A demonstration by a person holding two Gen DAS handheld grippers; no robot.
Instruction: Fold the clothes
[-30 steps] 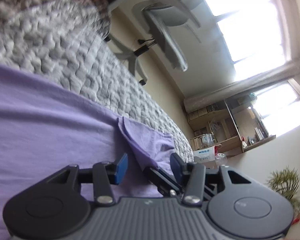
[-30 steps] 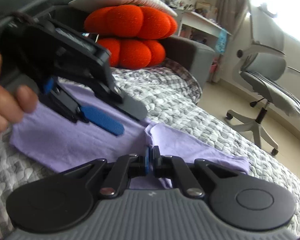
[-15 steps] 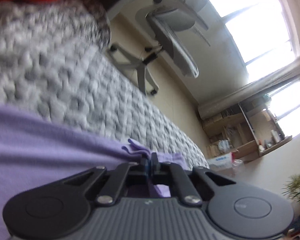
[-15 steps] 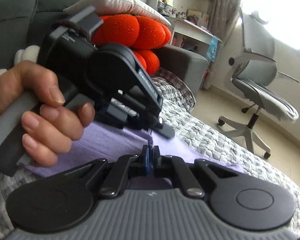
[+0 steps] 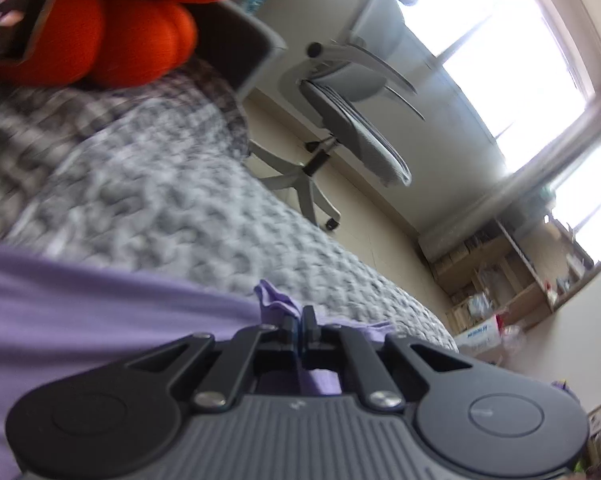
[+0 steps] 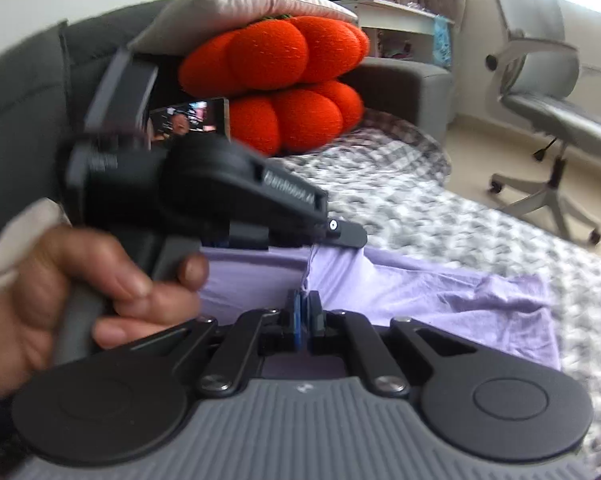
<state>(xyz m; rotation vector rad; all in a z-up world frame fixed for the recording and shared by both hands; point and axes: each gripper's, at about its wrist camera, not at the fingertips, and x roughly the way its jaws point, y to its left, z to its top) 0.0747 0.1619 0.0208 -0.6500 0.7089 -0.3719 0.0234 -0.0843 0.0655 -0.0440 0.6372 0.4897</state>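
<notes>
A lilac garment [image 5: 100, 312] lies spread on the grey quilted bed cover [image 5: 180, 208]. My left gripper [image 5: 299, 316] is shut on a raised fold at its edge. In the right wrist view the same garment [image 6: 440, 292] spreads to the right. My right gripper [image 6: 302, 300] is shut on a ridge of it that runs up to the left gripper [image 6: 342, 236], which a hand [image 6: 100, 300] holds just above and beyond. The two grippers pinch the same fold, close together. The cloth under both gripper bodies is hidden.
Orange knotted cushions [image 6: 292, 92] and a white pillow [image 6: 240, 12] are stacked at the grey sofa back [image 6: 20, 92]. A grey office chair [image 6: 548, 112] stands on the floor past the bed edge. Shelves [image 5: 500, 280] line the far wall.
The left gripper went from open beside the fold to shut on it, then rose and tilted. The right gripper stayed shut, and the garment edge has lifted between them.
</notes>
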